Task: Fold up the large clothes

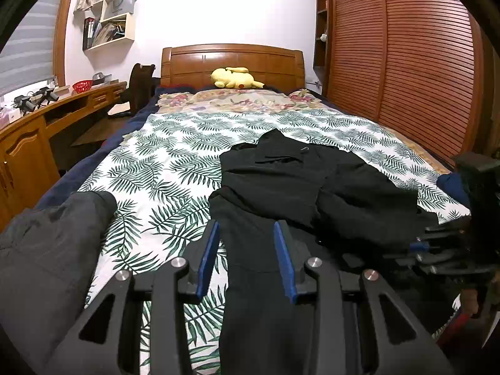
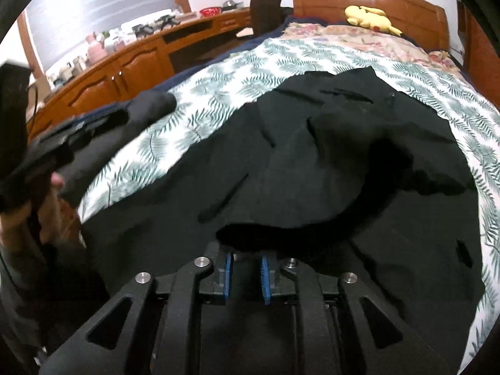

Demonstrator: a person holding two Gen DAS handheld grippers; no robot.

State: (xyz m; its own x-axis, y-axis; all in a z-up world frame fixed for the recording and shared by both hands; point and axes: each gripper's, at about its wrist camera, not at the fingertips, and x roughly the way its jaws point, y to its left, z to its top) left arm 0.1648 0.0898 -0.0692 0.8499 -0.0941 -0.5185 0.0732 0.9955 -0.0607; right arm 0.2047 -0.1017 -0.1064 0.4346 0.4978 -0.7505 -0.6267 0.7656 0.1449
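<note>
Two grippers work the black garment (image 1: 312, 187) spread on the bed (image 1: 162, 156): the left gripper (image 1: 247, 228) hovers with jaws wide, the right gripper (image 2: 247, 257) has narrow jaws, apparently pinching the hem. Lift evenly. A grey garment (image 1: 47, 243) lies left; a yellow plush toy (image 1: 234, 78) sits well clear.

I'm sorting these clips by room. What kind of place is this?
Most likely a home bedroom: a bed with a wooden headboard and leaf-print cover, a louvered wardrobe beside it, and a yellow plush toy at the pillows.
</note>
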